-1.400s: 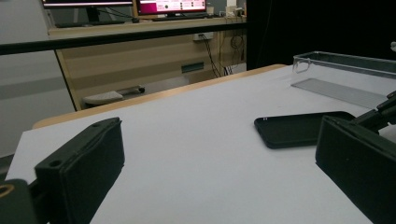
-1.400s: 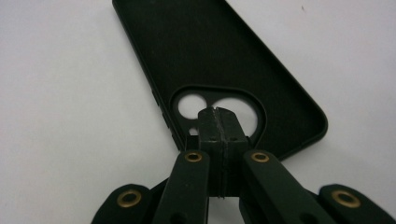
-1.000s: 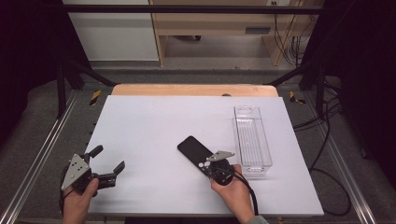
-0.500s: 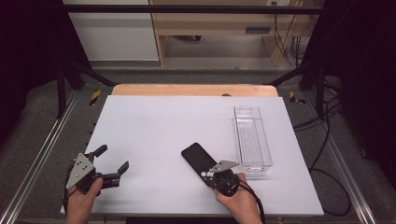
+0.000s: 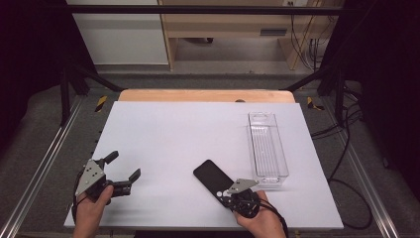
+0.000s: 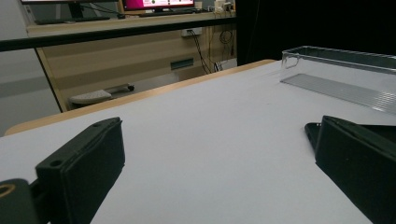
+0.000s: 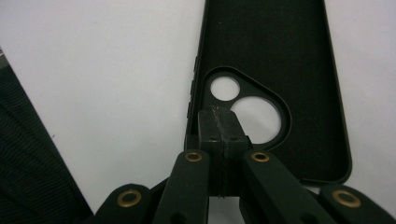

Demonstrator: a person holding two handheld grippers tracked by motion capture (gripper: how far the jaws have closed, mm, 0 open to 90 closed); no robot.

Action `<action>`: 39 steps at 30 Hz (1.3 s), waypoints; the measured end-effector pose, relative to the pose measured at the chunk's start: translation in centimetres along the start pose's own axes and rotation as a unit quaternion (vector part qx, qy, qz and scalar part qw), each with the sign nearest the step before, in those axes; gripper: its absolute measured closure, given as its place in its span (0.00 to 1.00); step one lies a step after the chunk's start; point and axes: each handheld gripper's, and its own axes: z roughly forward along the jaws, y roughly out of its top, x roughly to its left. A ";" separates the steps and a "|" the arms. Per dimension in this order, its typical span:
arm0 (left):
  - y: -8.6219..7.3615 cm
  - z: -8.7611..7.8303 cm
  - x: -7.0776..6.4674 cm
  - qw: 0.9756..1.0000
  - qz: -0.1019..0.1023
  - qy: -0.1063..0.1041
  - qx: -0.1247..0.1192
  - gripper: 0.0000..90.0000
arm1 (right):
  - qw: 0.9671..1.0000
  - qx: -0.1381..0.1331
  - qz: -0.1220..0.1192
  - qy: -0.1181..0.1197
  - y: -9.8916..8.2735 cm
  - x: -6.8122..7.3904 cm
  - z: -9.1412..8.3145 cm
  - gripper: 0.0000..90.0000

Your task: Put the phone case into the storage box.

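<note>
A black phone case (image 5: pixel 212 177) lies open side up on the white table (image 5: pixel 173 129), near its front edge. My right gripper (image 5: pixel 229 192) is shut on the case's near end. In the right gripper view the closed jaws (image 7: pixel 219 122) pinch the rim of the phone case (image 7: pixel 266 51) beside its two camera cutouts. My left gripper (image 5: pixel 125 164) rests at the front left of the table, held by a hand, wide open with nothing between its fingers. The left gripper view shows the two spread jaws (image 6: pixel 219 149) low over the table, with a corner of the phone case (image 6: pixel 312 133) past the right one.
A long clear plastic tray (image 5: pixel 267 144) stands empty on the table's right side, just beyond the case; it also appears as the clear tray (image 6: pixel 345 70) in the left gripper view. A wooden strip (image 5: pixel 198 95) runs along the far edge. Metal rails flank the table.
My right gripper has drawn back toward the table's front edge, and the phone case has slid with it. The left gripper has shifted a little to the right.
</note>
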 end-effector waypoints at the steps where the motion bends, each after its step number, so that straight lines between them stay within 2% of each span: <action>1: 0.0 0.0 0.0 1.000 0.001 0.002 0.001 0.02 | 1.000 -0.003 0.002 0.002 -0.2 -0.1 -0.1 1.00; 5: 0.1 0.0 0.0 1.000 0.002 0.013 -0.003 0.03 | 1.000 -0.016 -0.010 -0.001 -0.5 -0.1 -0.2 1.00; 8: 0.0 0.1 0.1 1.000 0.003 0.010 0.000 0.03 | 1.000 -0.027 -0.014 -0.003 -0.7 0.0 -0.2 0.98; 10: 0.0 0.2 0.0 1.000 0.004 0.008 0.001 0.03 | 0.996 -0.090 -0.019 -0.014 -0.5 0.2 -1.3 0.84; 11: 0.1 0.2 -0.1 1.000 0.005 0.006 0.000 0.03 | 0.996 -0.090 -0.019 -0.014 -0.5 0.2 -1.3 0.84; 12: 0.1 0.3 -0.1 1.000 0.007 0.004 0.001 0.03 | 0.994 -0.109 -0.017 -0.026 -0.4 0.3 -1.8 0.73; 13: 0.0 0.4 -0.2 1.000 0.009 -0.002 0.003 0.03 | 0.991 -0.127 -0.009 -0.046 -0.2 0.5 -2.3 0.58; 14: 0.0 0.4 -0.2 1.000 0.009 -0.002 0.003 0.02 | 0.991 -0.127 -0.009 -0.046 -0.2 0.5 -2.3 0.58; 15: 0.0 0.5 -0.3 1.000 0.009 -0.003 0.004 0.02 | 0.990 -0.130 -0.006 -0.062 -0.2 0.5 -2.2 0.38; 16: 0.0 0.5 -0.3 1.000 0.011 -0.005 0.006 0.02 | 0.990 -0.123 -0.002 -0.070 -0.2 0.4 -1.9 0.32; 17: 0.0 0.6 -0.4 1.000 0.012 -0.006 0.006 0.02 | 0.990 -0.123 -0.002 -0.070 -0.2 0.4 -1.9 0.32; 18: 0.0 0.6 -0.4 1.000 0.013 -0.007 0.006 0.02 | 0.991 -0.116 0.004 -0.072 -0.3 0.3 -1.7 0.26; 21: 0.1 0.6 -0.6 1.000 0.019 -0.010 0.008 0.02 | 0.993 -0.104 0.030 -0.054 -0.4 -0.2 -1.0 0.13; 27: 0.0 0.8 -0.7 1.000 0.019 -0.014 0.010 0.02 | 0.995 -0.085 0.037 -0.048 -0.6 -0.5 -0.5 0.09; 29: 0.0 0.9 -0.8 1.000 0.021 -0.017 0.011 0.02 | 0.995 -0.075 0.039 -0.057 -0.6 -0.7 -0.1 0.09; 39: 0.1 1.1 -1.1 0.999 0.028 -0.025 0.016 0.02 | 0.996 -0.058 0.037 -0.062 -0.4 -0.8 0.7 0.08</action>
